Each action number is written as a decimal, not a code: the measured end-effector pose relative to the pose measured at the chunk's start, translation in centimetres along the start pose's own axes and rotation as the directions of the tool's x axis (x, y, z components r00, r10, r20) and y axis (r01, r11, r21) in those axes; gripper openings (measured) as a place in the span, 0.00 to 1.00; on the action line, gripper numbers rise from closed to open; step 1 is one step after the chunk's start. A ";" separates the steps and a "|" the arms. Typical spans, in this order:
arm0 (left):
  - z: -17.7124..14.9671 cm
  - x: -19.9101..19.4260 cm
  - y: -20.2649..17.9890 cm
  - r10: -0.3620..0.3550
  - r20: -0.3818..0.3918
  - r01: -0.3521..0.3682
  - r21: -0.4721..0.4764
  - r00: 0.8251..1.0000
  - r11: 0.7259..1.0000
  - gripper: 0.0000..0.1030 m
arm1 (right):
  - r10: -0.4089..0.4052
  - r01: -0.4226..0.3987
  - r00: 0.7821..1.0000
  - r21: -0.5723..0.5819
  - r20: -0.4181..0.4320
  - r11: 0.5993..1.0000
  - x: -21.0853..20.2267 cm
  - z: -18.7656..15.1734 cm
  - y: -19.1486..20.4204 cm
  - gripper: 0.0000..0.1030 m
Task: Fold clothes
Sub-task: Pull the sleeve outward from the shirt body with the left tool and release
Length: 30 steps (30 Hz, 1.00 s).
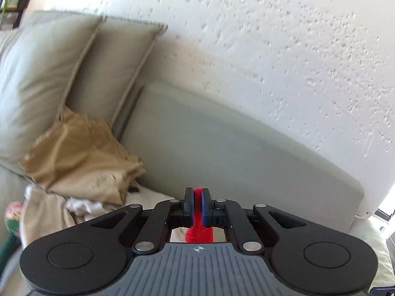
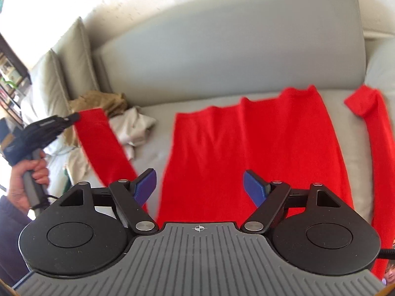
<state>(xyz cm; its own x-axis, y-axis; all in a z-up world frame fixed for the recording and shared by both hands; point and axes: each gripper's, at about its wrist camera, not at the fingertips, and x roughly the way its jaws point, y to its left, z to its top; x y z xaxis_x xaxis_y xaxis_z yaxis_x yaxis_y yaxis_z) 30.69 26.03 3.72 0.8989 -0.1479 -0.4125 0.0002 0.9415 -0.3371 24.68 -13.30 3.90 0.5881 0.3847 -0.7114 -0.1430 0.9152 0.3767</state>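
A red long-sleeved garment (image 2: pixel 249 148) lies spread on the grey sofa seat (image 2: pixel 153 148). Its right sleeve (image 2: pixel 377 133) lies along the seat with the cuff folded over. Its left sleeve (image 2: pixel 103 143) is raised off the seat at the cuff, pinched by my left gripper (image 2: pixel 74 117), which a hand (image 2: pixel 32 175) holds at the far left of the right wrist view. In the left wrist view my left gripper (image 1: pixel 197 198) is shut on that red sleeve (image 1: pixel 198 231). My right gripper (image 2: pixel 200 185) hovers open above the garment's body with nothing between its fingers.
A heap of tan and white clothes (image 2: pixel 116 113) lies at the seat's left end, also in the left wrist view as a tan cloth (image 1: pixel 81 157). Grey cushions (image 1: pixel 61 74) lean against the backrest (image 2: pixel 222 44). A textured white wall (image 1: pixel 271 37) is behind the sofa.
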 end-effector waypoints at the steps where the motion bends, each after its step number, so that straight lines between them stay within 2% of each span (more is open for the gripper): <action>1: 1.0 -1.3 0.7 0.009 0.020 -0.009 0.005 1.000 1.000 0.04 | 0.007 -0.007 1.000 -0.006 0.022 1.000 -0.6 0.4 0.7 0.77; 3: 2.3 -3.7 2.0 0.050 0.051 -0.051 0.009 0.997 0.999 0.04 | 0.034 -0.034 0.998 -0.014 0.054 0.999 -1.4 1.0 1.9 0.77; 7: 2.7 -5.9 6.5 0.133 0.048 -0.132 -0.026 0.990 0.991 0.04 | 0.107 -0.105 0.989 -0.021 0.101 0.994 -2.6 2.1 4.4 0.78; 12: 0.1 -6.4 13.0 0.248 -0.039 -0.251 -0.077 0.968 0.965 0.04 | 0.170 -0.173 0.983 0.034 0.065 0.984 -1.0 1.7 6.1 0.78; 16: -3.3 -4.9 17.2 0.316 -0.117 -0.327 -0.092 0.941 0.940 0.04 | 0.146 -0.146 0.989 0.034 0.014 0.989 1.7 0.3 7.5 0.78; 17: -3.9 -4.4 17.9 0.321 -0.129 -0.334 -0.097 0.938 0.937 0.04 | 0.146 -0.146 0.989 0.035 -0.001 0.989 2.3 0.0 7.7 0.78; 23: -5.2 -3.2 19.8 0.288 -0.099 -0.297 -0.103 0.953 0.949 0.04 | 0.111 -0.111 0.993 0.002 -0.044 0.994 4.8 -0.8 8.7 0.78; 24: -5.5 -2.6 20.2 0.321 -0.112 -0.331 -0.089 0.940 0.939 0.07 | 0.105 -0.105 0.994 -0.001 -0.044 0.994 5.0 -0.8 8.7 0.78; 26: -6.5 -1.5 20.9 0.443 -0.171 -0.457 -0.052 0.880 0.888 0.14 | 0.093 -0.094 0.995 -0.004 -0.046 0.996 5.5 -0.9 8.7 0.78; 27: -7.0 -0.9 21.2 0.502 -0.198 -0.517 -0.031 0.842 0.855 0.24 | 0.095 -0.095 0.994 0.006 -0.054 0.996 5.6 -1.0 8.7 0.78; 28: -7.5 -0.9 21.6 0.533 -0.216 -0.551 -0.032 0.818 0.834 0.33 | 0.096 -0.096 0.993 0.015 -0.062 0.995 5.7 -1.1 8.6 0.78; 30: -8.3 -1.5 22.0 0.543 -0.248 -0.574 -0.067 0.802 0.816 0.36 | 0.111 -0.110 0.991 0.019 -0.077 0.994 5.5 -1.3 8.6 0.78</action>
<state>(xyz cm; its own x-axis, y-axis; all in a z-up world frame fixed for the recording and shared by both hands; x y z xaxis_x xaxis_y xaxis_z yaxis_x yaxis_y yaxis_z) 25.75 44.49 -10.08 0.6124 0.3180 -0.7237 -0.5449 0.8331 -0.0950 25.67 -3.18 2.41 0.5052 0.4922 -0.7088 -0.1915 0.8649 0.4641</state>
